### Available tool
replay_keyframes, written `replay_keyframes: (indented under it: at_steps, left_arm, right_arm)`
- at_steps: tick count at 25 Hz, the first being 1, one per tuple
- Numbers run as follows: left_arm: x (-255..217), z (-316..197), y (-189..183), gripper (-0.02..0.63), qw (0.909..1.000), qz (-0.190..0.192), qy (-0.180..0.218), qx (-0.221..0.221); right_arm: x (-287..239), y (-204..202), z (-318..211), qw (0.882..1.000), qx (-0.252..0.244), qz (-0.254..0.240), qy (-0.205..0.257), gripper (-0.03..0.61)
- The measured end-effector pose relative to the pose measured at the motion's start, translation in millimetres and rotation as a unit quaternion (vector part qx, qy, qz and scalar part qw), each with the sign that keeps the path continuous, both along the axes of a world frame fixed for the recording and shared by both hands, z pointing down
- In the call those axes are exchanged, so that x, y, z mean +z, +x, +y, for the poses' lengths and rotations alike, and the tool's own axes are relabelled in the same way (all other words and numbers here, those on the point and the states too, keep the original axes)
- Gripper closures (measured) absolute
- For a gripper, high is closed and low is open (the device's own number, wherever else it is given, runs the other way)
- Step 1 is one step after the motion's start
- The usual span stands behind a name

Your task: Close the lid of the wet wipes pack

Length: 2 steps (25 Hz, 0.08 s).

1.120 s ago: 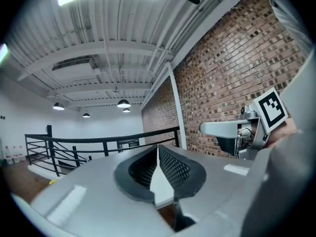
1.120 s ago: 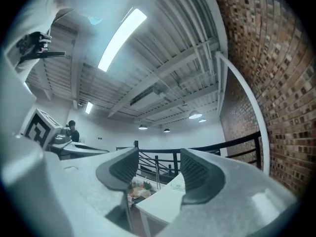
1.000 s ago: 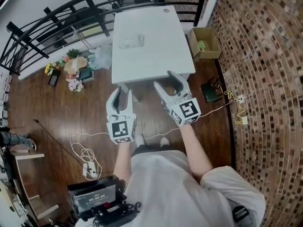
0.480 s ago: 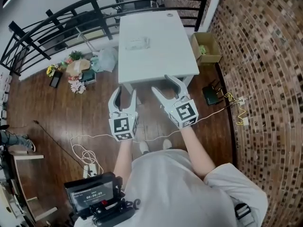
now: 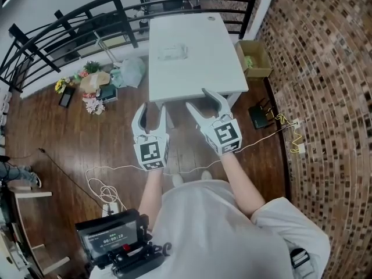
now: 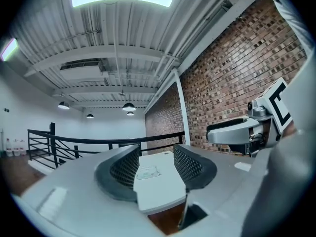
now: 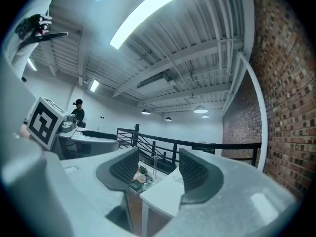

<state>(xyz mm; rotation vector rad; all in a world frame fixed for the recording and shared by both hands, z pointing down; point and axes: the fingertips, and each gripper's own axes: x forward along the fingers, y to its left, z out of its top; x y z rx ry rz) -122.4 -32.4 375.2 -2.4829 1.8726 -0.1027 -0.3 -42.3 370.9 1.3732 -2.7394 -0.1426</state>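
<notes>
The wet wipes pack [image 5: 172, 52] lies flat on the far half of the white table [image 5: 215, 68]; its lid is too small to make out. In the left gripper view the pack [image 6: 148, 172] shows far off between the jaws. Both grippers are held level over the wooden floor, short of the table's near edge. My left gripper [image 5: 151, 111] has its jaws wide and closing a little, with nothing between them. My right gripper [image 5: 200, 99] stands open and empty, its tips close to the table's edge.
A black railing [image 5: 87, 16] runs behind and left of the table. A cardboard box [image 5: 253, 54] sits on the floor to its right by the brick wall [image 5: 325, 97]. Flowers and bags [image 5: 93, 83] lie to the left. A cable [image 5: 102, 188] trails across the floor.
Both grippers have come nearer to the table's front edge as the person stepped forward. The left jaws stand wider than a second ago.
</notes>
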Motion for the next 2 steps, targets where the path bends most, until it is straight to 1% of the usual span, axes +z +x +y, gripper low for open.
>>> replay_keyframes:
  at_steps: [2]
  left_arm:
    - [-4.7,-1.2,-9.6,0.39,1.0,0.007,0.003,-0.003]
  right_arm:
    - [1.5,-4.0,-2.7,1.0,0.008,0.001,-0.002,0.335]
